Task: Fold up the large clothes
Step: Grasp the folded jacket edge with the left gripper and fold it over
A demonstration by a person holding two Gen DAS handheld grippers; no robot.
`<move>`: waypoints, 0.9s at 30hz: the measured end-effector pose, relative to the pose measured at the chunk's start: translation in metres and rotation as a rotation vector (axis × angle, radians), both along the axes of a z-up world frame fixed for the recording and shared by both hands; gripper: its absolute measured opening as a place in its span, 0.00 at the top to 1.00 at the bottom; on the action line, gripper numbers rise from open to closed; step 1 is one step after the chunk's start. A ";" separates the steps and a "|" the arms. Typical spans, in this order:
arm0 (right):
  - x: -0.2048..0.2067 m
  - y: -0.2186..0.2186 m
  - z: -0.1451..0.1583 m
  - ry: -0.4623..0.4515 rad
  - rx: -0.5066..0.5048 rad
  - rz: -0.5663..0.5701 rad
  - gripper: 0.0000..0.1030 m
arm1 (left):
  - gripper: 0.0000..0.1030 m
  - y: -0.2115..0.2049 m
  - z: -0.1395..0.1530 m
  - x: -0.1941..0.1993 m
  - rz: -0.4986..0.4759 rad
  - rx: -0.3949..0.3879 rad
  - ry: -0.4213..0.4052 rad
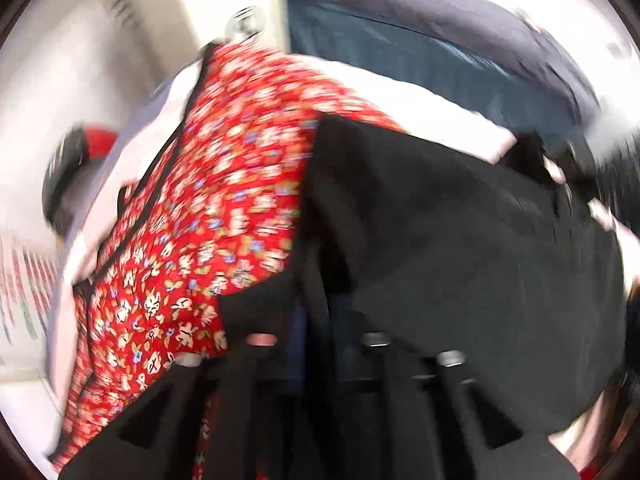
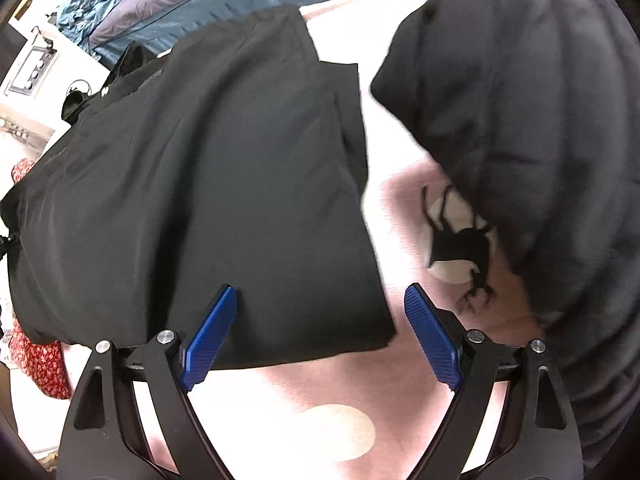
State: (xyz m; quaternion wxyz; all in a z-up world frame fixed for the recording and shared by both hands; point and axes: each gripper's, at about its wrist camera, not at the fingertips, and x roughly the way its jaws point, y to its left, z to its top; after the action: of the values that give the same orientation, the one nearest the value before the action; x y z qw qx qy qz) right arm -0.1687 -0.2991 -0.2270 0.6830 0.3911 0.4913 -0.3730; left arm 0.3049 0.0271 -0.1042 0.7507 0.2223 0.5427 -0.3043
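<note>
the folded black garment (image 2: 208,184) lies flat on a pink blanket (image 2: 304,396) with pale round spots. in the right wrist view its long axis runs from the near lower edge up and away toward the far left, where it meets a pile of blue and purple bedding (image 2: 168,4). its near right corner sits between the blue pads of the right gripper (image 2: 320,336), whose jaws are spread wide with neither pad pressing on the cloth. a dark hooded garment (image 2: 532,128) hangs at the right of that view, over a black insect print on the blanket.

the left wrist view is blurred. black cloth (image 1: 460,248) drapes over the left gripper (image 1: 316,344) and hides its pads, so i cannot tell whether it pinches anything. beside it a red floral garment (image 1: 224,200) stretches from lower left up toward the top centre.
</note>
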 end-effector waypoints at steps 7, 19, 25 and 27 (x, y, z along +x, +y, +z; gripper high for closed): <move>0.009 -0.007 -0.006 0.027 -0.002 0.046 0.18 | 0.06 0.055 0.051 -0.043 0.037 -0.218 -0.022; 0.016 -0.023 -0.022 0.008 0.035 0.114 0.18 | 0.06 0.112 0.005 -0.060 0.176 -0.260 0.156; 0.025 -0.041 -0.032 -0.015 0.063 0.091 0.12 | 0.06 0.053 -0.016 -0.034 0.118 -0.175 0.142; 0.029 -0.044 -0.037 -0.002 0.050 0.094 0.11 | 0.06 0.040 -0.031 -0.029 0.109 -0.103 0.146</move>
State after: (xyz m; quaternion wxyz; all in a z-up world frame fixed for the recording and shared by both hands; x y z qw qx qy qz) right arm -0.1395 -0.3430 -0.2639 0.6904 0.3849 0.5177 -0.3275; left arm 0.2761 0.0667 -0.1348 0.7349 0.1307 0.5910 -0.3060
